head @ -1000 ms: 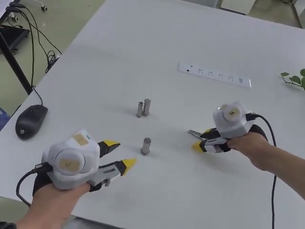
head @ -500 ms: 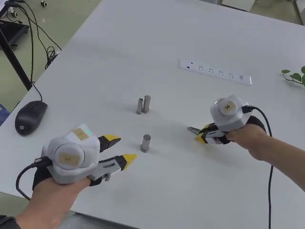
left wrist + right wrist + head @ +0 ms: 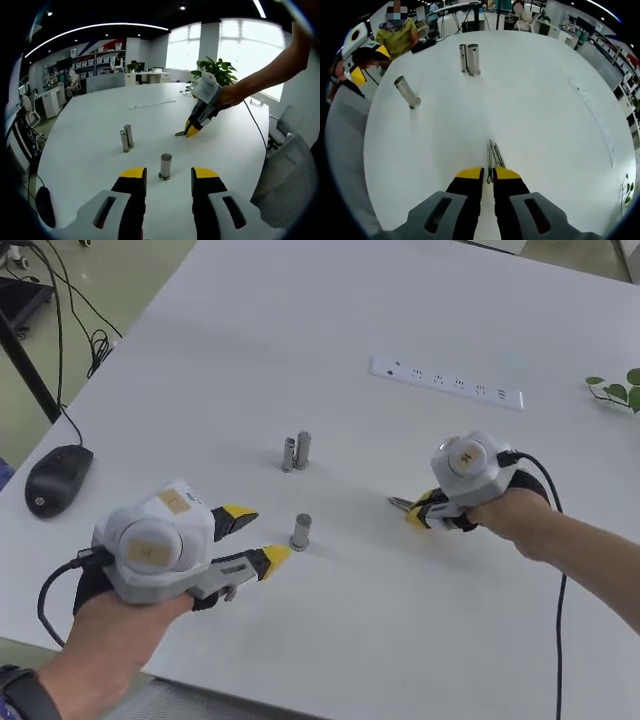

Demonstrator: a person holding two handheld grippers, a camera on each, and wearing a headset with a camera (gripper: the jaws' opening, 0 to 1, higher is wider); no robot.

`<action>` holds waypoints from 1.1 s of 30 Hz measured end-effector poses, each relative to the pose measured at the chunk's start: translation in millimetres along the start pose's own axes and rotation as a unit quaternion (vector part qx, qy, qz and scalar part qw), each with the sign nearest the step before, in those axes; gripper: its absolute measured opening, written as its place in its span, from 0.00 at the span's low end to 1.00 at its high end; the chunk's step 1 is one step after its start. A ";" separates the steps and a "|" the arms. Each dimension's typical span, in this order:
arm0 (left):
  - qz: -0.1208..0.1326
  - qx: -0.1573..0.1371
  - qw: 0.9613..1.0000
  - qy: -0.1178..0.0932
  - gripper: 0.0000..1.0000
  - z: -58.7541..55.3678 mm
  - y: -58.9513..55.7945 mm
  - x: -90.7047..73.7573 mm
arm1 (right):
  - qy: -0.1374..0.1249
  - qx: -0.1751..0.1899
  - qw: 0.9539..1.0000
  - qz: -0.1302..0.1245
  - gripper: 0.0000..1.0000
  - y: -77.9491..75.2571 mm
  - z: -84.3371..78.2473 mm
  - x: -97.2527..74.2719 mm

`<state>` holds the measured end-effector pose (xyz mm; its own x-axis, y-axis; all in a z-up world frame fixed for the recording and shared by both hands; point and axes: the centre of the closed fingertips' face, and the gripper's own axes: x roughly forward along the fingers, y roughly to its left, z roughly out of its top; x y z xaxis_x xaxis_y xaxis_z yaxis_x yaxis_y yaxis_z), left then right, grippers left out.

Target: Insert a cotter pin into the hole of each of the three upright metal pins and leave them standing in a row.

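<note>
— Where is the cotter pin (image 3: 492, 154)?
— Right of centre in the head view, pinched between the nearly closed jaws of the right gripper (image 3: 418, 513).
— And around it?
— One metal pin (image 3: 300, 531) at centre, just ahead of the left gripper (image 3: 258, 534) (jaws apart, holding nothing), and a close pair of metal pins (image 3: 296, 452) above it. Power strip (image 3: 445, 383) upper right, mouse (image 3: 52, 480) far left.

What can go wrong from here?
1. The left gripper is open close beside the lone metal pin; a skewed approach could tip it over.
2. The right gripper holds the cotter pin by its end, so it may swivel or slip.
3. The other two pins stand almost touching; bumping one may topple both.
</note>
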<state>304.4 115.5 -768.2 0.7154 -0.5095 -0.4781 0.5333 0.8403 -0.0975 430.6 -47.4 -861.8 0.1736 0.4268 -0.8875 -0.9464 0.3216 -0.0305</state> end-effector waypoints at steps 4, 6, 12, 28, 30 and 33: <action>-0.001 0.001 1.000 -0.002 0.34 3.0 -1.1 0.3 | 0.007 -0.014 1.000 -0.004 0.05 0.1 0.8 -0.4; 0.000 0.002 1.000 -0.002 0.34 3.6 -0.6 0.9 | 0.013 -0.016 1.000 -0.003 0.05 -0.1 0.5 -0.7; -0.003 0.006 1.000 -0.009 0.34 12.7 -2.5 3.2 | 0.015 -0.029 0.999 -0.005 0.03 0.4 0.9 -0.9; -0.013 0.021 1.000 -0.015 0.34 28.1 -1.3 14.1 | 0.002 -0.038 0.999 -0.015 0.02 1.4 2.3 -1.2; -0.013 0.021 1.000 -0.015 0.34 29.2 -1.4 14.6 | 0.001 -0.039 0.999 -0.014 0.02 -0.6 1.3 0.3; -0.015 0.021 1.000 -0.016 0.34 29.7 -1.3 15.7 | 0.001 -0.039 0.999 -0.013 0.02 -2.0 0.4 1.5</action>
<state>328.3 101.0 -749.6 0.7125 -0.5403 -0.4476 0.5724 0.8166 -0.0746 432.8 -47.0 -862.9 0.1982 0.4175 -0.8868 -0.9600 0.2651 -0.0898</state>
